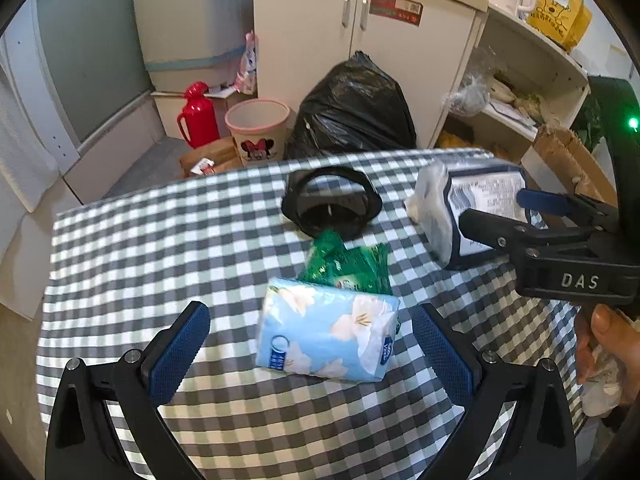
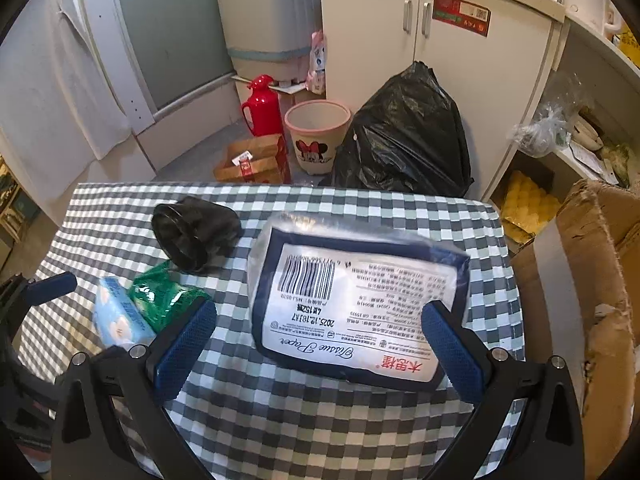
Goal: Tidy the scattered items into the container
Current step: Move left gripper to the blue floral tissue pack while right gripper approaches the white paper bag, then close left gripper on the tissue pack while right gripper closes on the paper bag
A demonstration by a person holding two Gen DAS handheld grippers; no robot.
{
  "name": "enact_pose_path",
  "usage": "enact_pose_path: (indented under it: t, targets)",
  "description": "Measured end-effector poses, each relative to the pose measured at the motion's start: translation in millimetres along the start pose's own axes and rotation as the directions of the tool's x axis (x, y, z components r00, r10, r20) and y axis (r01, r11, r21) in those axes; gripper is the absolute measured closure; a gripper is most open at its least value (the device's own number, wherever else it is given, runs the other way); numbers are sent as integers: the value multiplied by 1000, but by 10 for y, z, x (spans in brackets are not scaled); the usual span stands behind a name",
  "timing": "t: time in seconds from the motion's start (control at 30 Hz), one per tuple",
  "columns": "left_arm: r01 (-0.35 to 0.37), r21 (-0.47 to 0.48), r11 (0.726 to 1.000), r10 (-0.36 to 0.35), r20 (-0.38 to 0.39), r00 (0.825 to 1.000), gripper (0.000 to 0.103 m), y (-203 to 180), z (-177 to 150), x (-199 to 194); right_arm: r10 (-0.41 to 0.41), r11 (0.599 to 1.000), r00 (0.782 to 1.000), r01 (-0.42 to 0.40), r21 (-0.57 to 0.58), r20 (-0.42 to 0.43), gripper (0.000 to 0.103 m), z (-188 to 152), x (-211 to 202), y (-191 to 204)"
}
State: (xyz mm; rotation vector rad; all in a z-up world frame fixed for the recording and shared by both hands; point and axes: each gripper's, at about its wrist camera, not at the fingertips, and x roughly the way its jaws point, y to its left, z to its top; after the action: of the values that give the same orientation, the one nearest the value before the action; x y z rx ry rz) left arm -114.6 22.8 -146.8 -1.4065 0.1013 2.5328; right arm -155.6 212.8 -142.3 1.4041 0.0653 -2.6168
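Gripper jaws on our right gripper [image 2: 320,336] gape around the soft, light navy-edged plastic tissue pack [image 2: 356,300], so we'd pinch its squashy short sides, while our left gripper [image 1: 312,356] hangs open too.

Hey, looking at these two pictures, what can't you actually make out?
- Green packet: label part hidden by the blue tissue pack, left wrist view.
- Black container: its inside is too dark, both views.
- Big tissue pack: small print too small; right tongs cover its corner.

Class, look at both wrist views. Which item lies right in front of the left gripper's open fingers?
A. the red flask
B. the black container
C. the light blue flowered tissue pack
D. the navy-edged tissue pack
C: the light blue flowered tissue pack lies on the checked cloth just ahead of the open left gripper.
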Motion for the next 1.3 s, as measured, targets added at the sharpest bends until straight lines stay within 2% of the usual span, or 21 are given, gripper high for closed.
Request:
enact_pose_path:
  t: [0.23,0.6,0.7,0.77,0.87,0.93,1.0,1.03,1.1,1.23,1.3]
  targets:
    - [13,0,1000,-13,-28,1000,0,-5,-39,158,-31,1000,999,31,-2,-12,0,14,107,-4]
    - [75,-24,997,-76,-36,996,0,43,-75,279,-93,995,996,92,-27,-14,0,47,234,12]
    - [80,-24,997,-81,-40,996,12,47,-83,285,-107,993,994,106,-45,-8,0,49,262,27]
    - [82,-22,996,-83,-46,996,25,47,-92,289,-109,993,994,109,-49,-6,0,44,271,25]
    - [90,-24,996,-91,-43,995,26,59,-105,274,-103,993,995,103,-63,-2,2,29,263,44]
    - [97,-23,995,-97,-42,994,26,67,-115,259,-101,992,995,100,-74,0,10,18,249,71]
    - [98,-21,995,-99,-38,994,26,66,-124,236,-90,992,996,89,-88,-7,28,2,248,104]
    - [99,-22,995,-100,-37,994,26,67,-126,226,-85,992,996,83,-93,-12,31,-5,251,122]
    - [99,-25,995,-100,-34,994,26,62,-125,202,-70,993,997,68,-94,-23,48,-17,247,150]
    - [89,-28,996,-90,-20,996,26,63,-112,121,-54,995,998,52,-91,-26,62,-41,198,156]
    - [82,-32,996,-82,-14,997,26,71,-101,78,-44,996,999,43,-76,-17,77,-50,149,110]
